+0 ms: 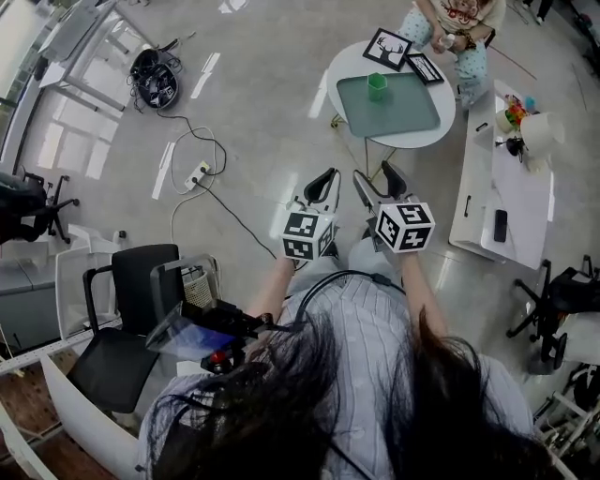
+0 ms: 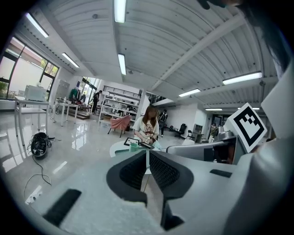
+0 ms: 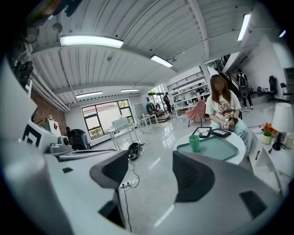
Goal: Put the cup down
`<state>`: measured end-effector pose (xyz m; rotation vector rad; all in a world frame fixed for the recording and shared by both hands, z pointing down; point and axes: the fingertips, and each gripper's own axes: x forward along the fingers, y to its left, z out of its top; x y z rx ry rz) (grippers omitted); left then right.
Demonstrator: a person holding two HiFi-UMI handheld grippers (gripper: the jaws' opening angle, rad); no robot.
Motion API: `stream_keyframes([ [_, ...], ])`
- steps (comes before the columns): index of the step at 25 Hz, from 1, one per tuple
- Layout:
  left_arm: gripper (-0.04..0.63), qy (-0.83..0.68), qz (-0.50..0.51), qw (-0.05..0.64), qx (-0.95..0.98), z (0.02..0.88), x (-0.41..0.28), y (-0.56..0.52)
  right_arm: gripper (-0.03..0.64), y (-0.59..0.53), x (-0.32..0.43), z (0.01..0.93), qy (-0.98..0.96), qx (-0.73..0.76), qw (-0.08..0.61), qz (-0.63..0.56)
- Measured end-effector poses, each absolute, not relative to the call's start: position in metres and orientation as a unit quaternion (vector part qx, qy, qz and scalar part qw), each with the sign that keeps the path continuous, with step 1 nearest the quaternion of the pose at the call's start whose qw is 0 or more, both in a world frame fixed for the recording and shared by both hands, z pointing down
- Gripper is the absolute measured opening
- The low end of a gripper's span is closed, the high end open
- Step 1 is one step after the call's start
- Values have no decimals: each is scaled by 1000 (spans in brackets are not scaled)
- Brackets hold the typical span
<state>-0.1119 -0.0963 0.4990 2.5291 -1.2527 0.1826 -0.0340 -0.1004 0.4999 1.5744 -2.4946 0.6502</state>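
Left tongs [image 2: 148,158] pressed together, right tongs [image 3: 150,161] spread, both empty; green cup [image 1: 377,86] stands on the tray [image 1: 412,114] at 1 o'clock on the round worktop [image 1: 341,71], so I judge the set-down done and no grasp needed next.

Bare grey floor [image 1: 272,122] lies open up to the round white bench [image 1: 349,64]. On its green tray [image 1: 403,108] a green cup [image 1: 377,86] stands near the far edge; the rest is free. Two black-framed pictures [image 1: 387,49] and a seated person [image 1: 459,23] close the far side.
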Motion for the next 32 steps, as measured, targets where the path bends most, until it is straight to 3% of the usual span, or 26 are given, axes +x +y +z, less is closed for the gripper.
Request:
stream_keyframes([
  [11,29,-437,63,175,880,505,-106,-83,302,-81,-24,502,-821,521,70,223],
  [32,29,-443,77,158,879,488,-23,11,259,16,60,485,-831,511,31,219],
])
